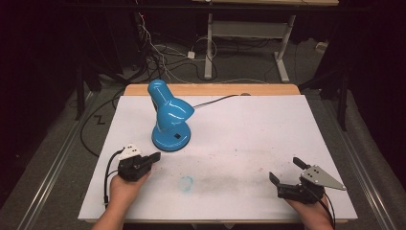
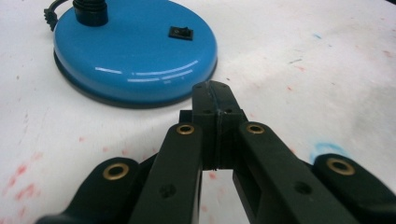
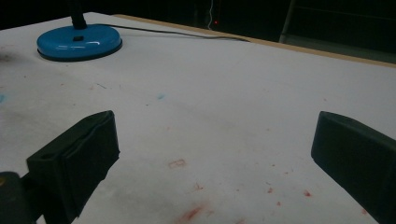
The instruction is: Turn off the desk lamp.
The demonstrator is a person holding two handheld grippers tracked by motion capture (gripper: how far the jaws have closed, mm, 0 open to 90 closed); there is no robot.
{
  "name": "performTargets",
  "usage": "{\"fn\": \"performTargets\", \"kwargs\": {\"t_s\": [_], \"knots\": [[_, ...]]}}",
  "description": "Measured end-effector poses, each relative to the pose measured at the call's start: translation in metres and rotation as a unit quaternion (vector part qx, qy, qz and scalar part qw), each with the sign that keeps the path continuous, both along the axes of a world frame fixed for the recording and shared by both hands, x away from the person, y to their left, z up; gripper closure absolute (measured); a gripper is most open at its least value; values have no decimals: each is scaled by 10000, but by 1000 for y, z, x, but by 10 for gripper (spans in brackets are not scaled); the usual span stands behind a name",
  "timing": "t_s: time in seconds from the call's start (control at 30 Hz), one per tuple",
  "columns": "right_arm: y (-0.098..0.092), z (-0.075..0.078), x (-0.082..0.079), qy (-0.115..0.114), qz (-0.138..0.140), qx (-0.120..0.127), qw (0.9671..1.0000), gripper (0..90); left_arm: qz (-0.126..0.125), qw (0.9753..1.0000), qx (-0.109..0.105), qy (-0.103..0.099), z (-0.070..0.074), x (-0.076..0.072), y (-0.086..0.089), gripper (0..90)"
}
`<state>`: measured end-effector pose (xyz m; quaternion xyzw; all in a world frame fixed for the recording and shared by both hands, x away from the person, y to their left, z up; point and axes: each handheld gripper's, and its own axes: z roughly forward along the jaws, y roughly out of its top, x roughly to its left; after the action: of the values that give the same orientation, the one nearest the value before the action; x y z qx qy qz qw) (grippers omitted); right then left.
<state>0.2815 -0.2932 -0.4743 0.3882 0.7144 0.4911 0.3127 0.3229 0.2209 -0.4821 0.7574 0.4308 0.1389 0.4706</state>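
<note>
Nearest the person, at the table's near right, the right gripper [image 1: 283,178] rested with its jaws spread wide and nothing between them; bare white table [image 1: 249,139] lay ahead of it in the right gripper view. At the near left, the left gripper [image 1: 154,157] was clenched, jaws pressed together on nothing, its tip pointing at the blue lamp [image 1: 168,117] and stopping just short of the round base [image 2: 135,56].

Farther in, the lamp stood upright left of centre, head tilted toward the far left corner, a small black switch [image 2: 180,32] on top of the base toward the grippers, and its cord [image 1: 218,99] trailing off over the far edge.

This looked like the approach step: the shut left tip was lined up to press that switch. The next move would call for lifting slightly over the base's rim, then a short push down onto the switch.

Room was ample to the right and near; the lamp's neck crowded the far side.
</note>
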Motion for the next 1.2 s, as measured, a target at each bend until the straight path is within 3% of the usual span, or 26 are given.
{"fn": "performTargets", "kwargs": {"t_s": [0.27,0.53,0.7,0.73,0.77,0.8,0.87,1.0,1.07,1.2], "knots": [[1,-1,-2,9,-2,-23,10000,15,-247,9994,72,-224,3,-33,2,883],[1,0,2,-6,-73,-34,10000,15,-388,9987,80,-313,-4,-27,-6,879],[4,-2,2,43,-45,-57,10000,16,-255,9990,75,-346,-4,-26,-3,727],[4,-3,2,50,-37,-67,10000,16,-233,9991,93,-339,-4,-25,-3,664],[4,-3,2,36,-14,-95,9999,16,-212,9993,95,-284,-5,-24,-3,526],[4,-3,2,36,-14,-95,9999,16,-180,9995,112,-218,-6,-22,-3,526],[4,-3,1,58,-25,-74,10000,16,-183,9996,179,-105,-7,-20,-3,407],[2,-2,1,43,-54,-58,10000,16,-127,9990,414,-71,-9,-20,-5,224],[1,-3,2,47,-57,-59,10000,16,-133,9986,507,-79,-9,-20,-6,143],[2,-3,1,54,-55,-51,10000,17,-275,9987,360,-249,-6,-21,-5,40]]}}
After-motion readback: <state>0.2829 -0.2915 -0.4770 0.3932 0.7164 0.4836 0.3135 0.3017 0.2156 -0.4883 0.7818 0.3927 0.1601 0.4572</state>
